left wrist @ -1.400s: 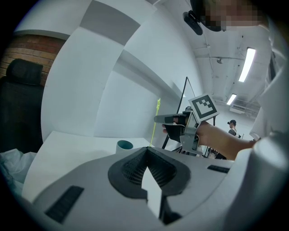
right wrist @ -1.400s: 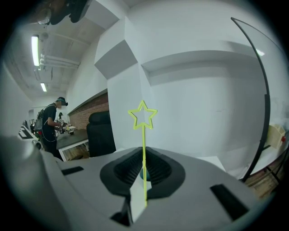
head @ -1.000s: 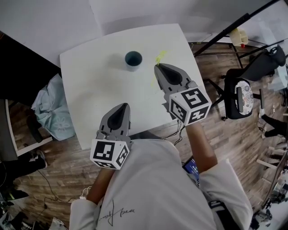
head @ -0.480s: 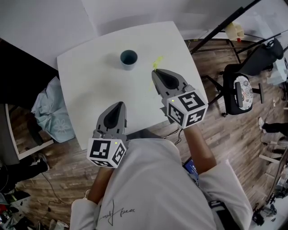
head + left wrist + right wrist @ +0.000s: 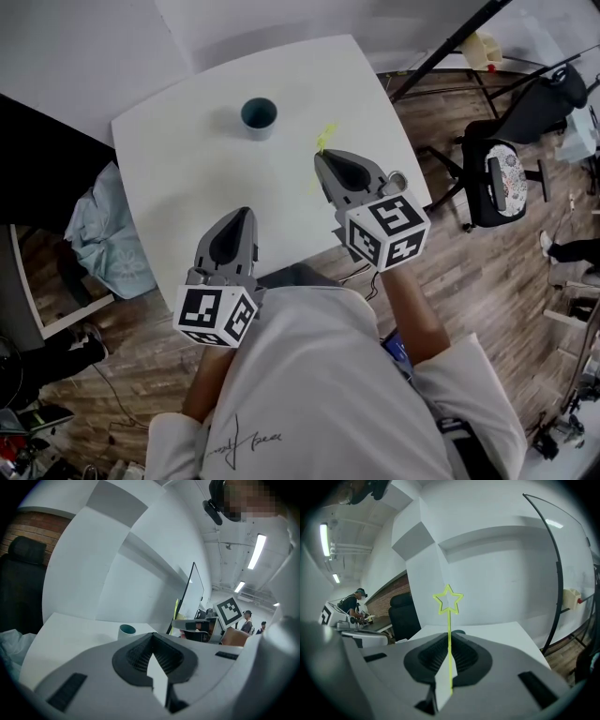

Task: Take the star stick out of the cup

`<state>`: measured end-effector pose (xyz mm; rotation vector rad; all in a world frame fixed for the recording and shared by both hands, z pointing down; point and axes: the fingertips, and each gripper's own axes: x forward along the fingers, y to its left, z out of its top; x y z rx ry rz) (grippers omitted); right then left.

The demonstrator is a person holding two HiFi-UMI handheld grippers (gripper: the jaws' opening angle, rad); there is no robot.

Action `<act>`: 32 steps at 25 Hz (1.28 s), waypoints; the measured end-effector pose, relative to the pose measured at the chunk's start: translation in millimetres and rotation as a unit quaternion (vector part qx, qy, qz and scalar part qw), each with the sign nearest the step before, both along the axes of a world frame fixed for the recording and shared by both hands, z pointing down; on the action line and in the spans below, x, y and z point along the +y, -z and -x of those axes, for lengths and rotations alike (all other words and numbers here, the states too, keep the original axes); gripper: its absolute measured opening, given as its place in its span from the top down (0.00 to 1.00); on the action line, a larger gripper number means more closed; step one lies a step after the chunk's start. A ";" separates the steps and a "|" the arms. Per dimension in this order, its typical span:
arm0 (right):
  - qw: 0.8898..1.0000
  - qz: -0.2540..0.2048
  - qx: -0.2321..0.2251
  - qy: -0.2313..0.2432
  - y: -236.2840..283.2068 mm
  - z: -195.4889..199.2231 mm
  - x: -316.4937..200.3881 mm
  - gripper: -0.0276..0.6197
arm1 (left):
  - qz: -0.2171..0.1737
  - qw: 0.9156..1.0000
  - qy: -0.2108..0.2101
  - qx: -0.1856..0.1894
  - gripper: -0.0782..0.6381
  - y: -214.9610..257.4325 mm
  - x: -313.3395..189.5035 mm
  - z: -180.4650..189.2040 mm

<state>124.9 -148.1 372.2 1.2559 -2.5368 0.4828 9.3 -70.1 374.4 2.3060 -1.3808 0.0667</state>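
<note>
A thin yellow-green star stick [image 5: 449, 620] stands up between the jaws of my right gripper [image 5: 447, 660], which is shut on its stem; its star tip [image 5: 325, 137] pokes out ahead of that gripper [image 5: 324, 161] in the head view. The dark teal cup [image 5: 258, 115] stands upright on the white table [image 5: 187, 169], far from the stick and to its left. In the left gripper view the cup [image 5: 126, 630] sits small beyond the jaws. My left gripper [image 5: 242, 217] hovers over the table's near edge, shut and holding nothing.
A black office chair [image 5: 502, 183] stands on the wood floor right of the table. A black stand pole [image 5: 450, 47] slants past the table's far right corner. Light blue cloth [image 5: 103, 234] lies left of the table. A white wall panel rises behind it.
Both grippers have drawn back toward the table's near edge. The right one carried the star stick further from the cup, which stayed in place.
</note>
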 end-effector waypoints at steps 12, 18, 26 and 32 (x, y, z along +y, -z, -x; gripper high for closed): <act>1.000 0.023 0.005 -0.005 -17.4 -6.6 22.4 0.92 | 0.001 1.000 -0.005 -0.003 0.89 -1.2 4.0 -0.6; 0.999 0.033 0.005 -0.007 -24.6 -9.9 31.8 0.91 | 0.001 1.000 -0.005 -0.003 0.89 -1.3 5.3 -1.6; 0.999 0.043 0.009 -0.011 -32.5 -17.4 41.9 0.92 | 0.004 1.000 -0.007 -0.003 0.89 -4.4 8.0 -4.0; 0.999 0.050 0.013 -0.008 -37.8 -24.2 48.5 0.92 | 0.008 1.000 -0.006 -0.004 0.89 -6.8 11.6 -5.8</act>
